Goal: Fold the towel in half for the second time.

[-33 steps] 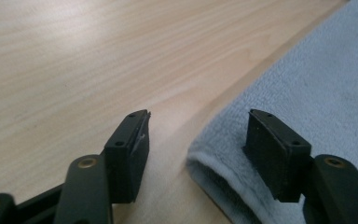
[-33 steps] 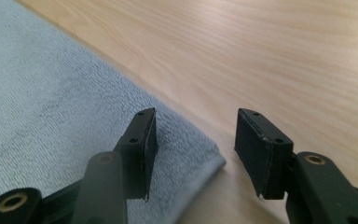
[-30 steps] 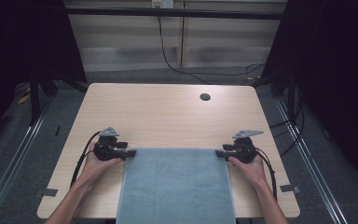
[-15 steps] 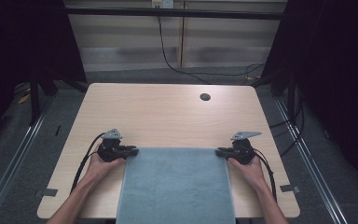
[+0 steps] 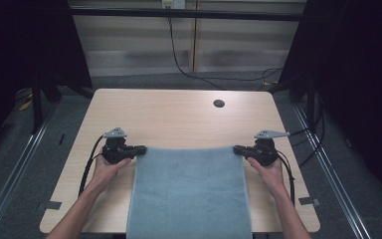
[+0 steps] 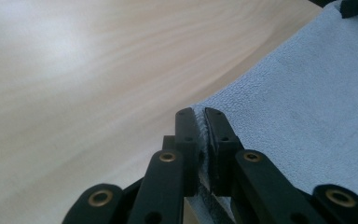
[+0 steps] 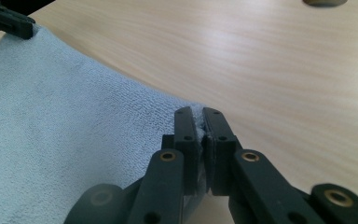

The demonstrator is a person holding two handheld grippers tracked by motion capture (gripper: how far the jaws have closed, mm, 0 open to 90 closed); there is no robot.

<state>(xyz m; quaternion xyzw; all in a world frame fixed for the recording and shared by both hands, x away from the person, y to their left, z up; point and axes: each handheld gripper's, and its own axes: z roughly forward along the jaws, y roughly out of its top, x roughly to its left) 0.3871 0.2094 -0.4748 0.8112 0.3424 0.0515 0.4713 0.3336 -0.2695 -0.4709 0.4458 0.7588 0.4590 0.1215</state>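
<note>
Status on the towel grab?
Left gripper and right gripper each shut on a far corner of the towel. Far edge sags between. Table ahead bare.

A pale wooden tabletop (image 5: pixel 179 119) with rounded corners carries a blue-grey towel (image 5: pixel 189 194) spread across its near middle; a dark round hole (image 5: pixel 219 103) sits far right.

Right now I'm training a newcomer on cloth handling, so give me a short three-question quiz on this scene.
1. True or false: the left gripper is shut on a corner of the towel.
2. What does the right gripper hold: A a cup, B a towel corner, C nothing?
3. Fill in: the towel's near edge hangs over the ___ of the table.

Key: 1 true. 2 B. 3 edge.
</note>
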